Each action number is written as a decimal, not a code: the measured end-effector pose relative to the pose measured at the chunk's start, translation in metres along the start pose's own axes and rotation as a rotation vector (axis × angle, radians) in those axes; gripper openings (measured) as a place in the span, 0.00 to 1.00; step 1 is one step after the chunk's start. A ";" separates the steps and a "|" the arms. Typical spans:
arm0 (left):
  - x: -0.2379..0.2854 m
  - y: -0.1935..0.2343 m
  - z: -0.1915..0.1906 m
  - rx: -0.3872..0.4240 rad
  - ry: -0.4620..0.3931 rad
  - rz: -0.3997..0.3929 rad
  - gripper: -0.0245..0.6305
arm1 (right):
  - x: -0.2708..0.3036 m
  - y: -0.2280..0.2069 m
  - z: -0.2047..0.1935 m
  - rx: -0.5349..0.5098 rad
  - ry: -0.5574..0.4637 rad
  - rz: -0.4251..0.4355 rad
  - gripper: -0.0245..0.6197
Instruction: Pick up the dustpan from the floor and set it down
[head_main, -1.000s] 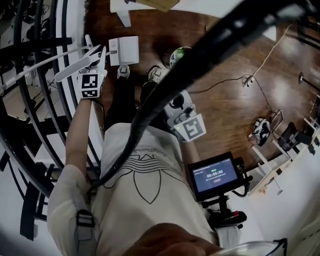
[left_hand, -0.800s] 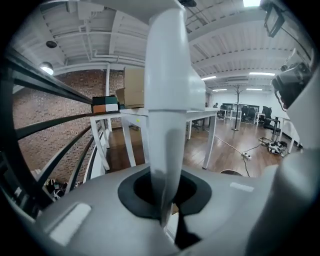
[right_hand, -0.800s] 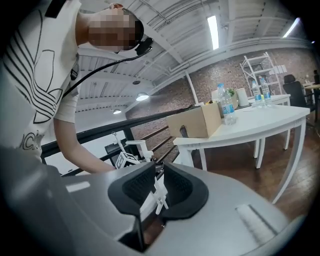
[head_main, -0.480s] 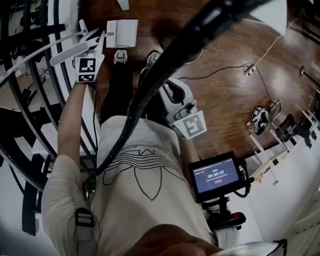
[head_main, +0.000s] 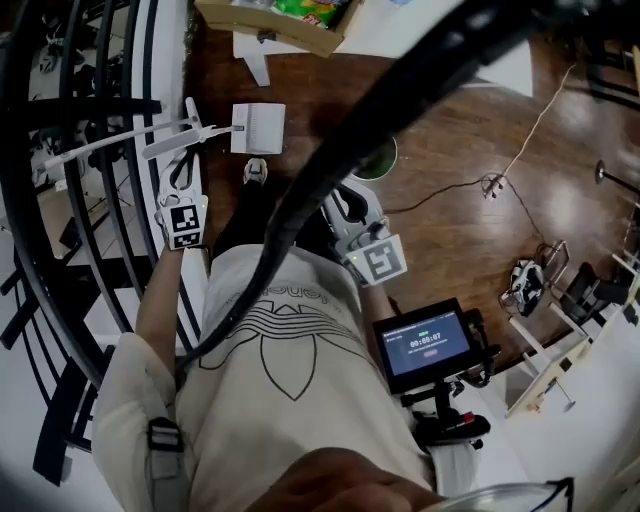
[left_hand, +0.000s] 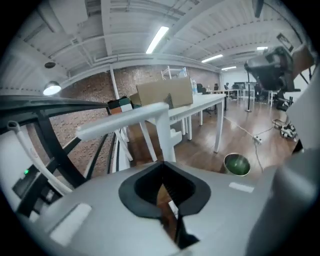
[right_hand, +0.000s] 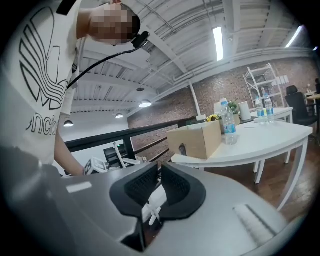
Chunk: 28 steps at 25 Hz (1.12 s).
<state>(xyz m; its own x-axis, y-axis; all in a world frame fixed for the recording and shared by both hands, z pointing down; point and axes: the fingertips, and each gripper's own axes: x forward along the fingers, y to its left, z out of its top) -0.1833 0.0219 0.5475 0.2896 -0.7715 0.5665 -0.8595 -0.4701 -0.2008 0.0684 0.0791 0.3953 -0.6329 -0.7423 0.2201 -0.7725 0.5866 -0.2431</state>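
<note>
The dustpan (head_main: 258, 128) has its white pan low over the wooden floor, just ahead of the person's shoe (head_main: 255, 172); whether it rests on the boards or hangs clear cannot be told. Its long handle (head_main: 195, 142) runs leftward from the pan, crosswise to the line of the left hand-held gripper (head_main: 189, 157). That gripper meets the handle from below, so the left arm is the one on it. In the left gripper view the jaws are pinched together at the foot of a white upright (left_hand: 162, 132), apparently clamped on the handle. The right hand-held gripper (head_main: 349, 203) hangs by the person's hip, well apart from the pan. Its jaws are drawn to a narrow slit with nothing of the scene between them. The black railing (head_main: 100, 110) crowds the handle's far end, a green bin (head_main: 380, 160) stands to the pan's right, and a desk (head_main: 248, 42) lies beyond.
</note>
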 end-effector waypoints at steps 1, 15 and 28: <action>-0.015 -0.007 0.009 -0.027 -0.031 -0.034 0.07 | -0.004 -0.001 0.003 0.000 -0.001 0.003 0.05; -0.030 -0.118 0.165 -0.141 -0.378 -0.424 0.07 | 0.014 -0.008 0.013 -0.053 -0.068 -0.044 0.04; -0.027 -0.145 0.196 -0.135 -0.380 -0.512 0.07 | 0.021 -0.020 0.009 -0.057 -0.110 -0.050 0.04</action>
<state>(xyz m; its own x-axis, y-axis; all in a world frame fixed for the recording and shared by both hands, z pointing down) 0.0165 0.0270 0.4046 0.7843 -0.5734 0.2368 -0.6112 -0.7797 0.1362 0.0714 0.0487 0.3960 -0.5863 -0.8003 0.1254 -0.8068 0.5629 -0.1795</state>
